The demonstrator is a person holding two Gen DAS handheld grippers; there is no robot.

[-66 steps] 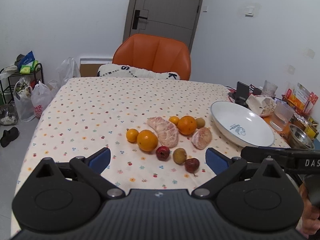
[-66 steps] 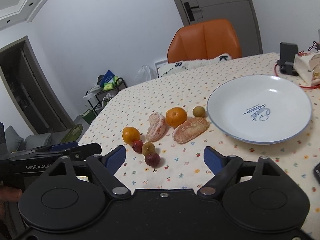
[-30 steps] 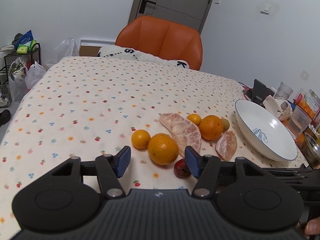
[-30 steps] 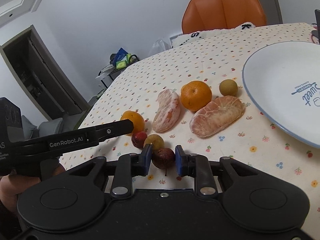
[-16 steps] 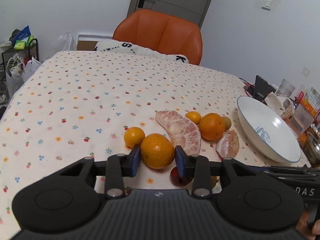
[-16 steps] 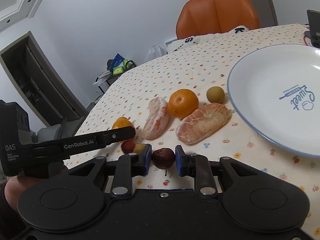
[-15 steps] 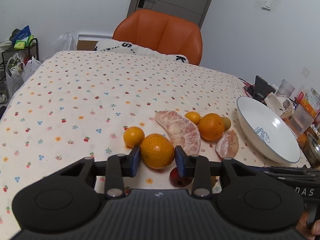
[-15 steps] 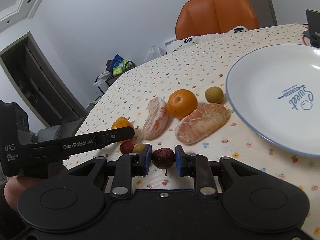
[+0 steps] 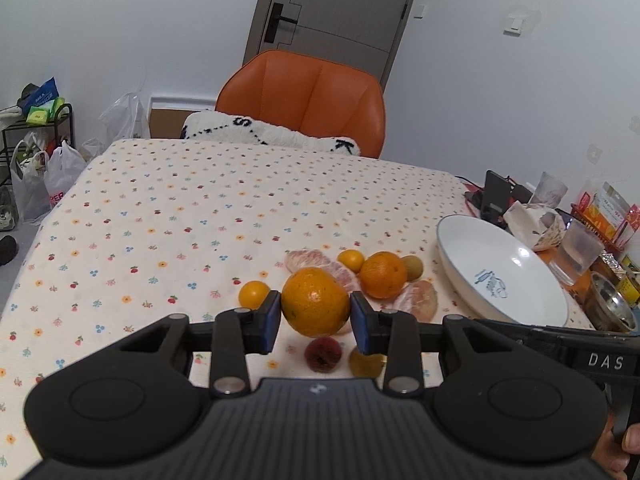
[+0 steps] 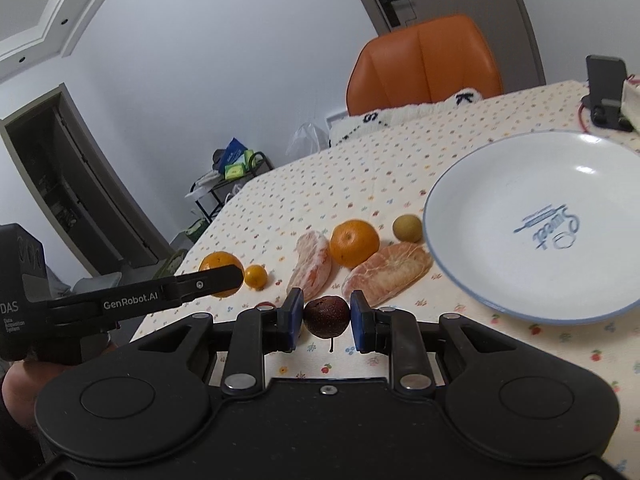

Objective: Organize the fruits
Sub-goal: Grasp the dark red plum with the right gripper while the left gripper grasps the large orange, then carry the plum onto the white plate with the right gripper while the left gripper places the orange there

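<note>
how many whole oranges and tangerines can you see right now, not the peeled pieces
4. A large orange in the left gripper, a medium one near the plate, and two small ones on the cloth. Others may be hidden.

Evenly lit, soft and rather cool, from overhead. Faint shadows only under the fruit. Small glare spots on the white plate [image 10: 580,168] (none elsewhere). Sharp at centre; strong fisheye bending toward the edges, with dark vignetted corners.
</note>
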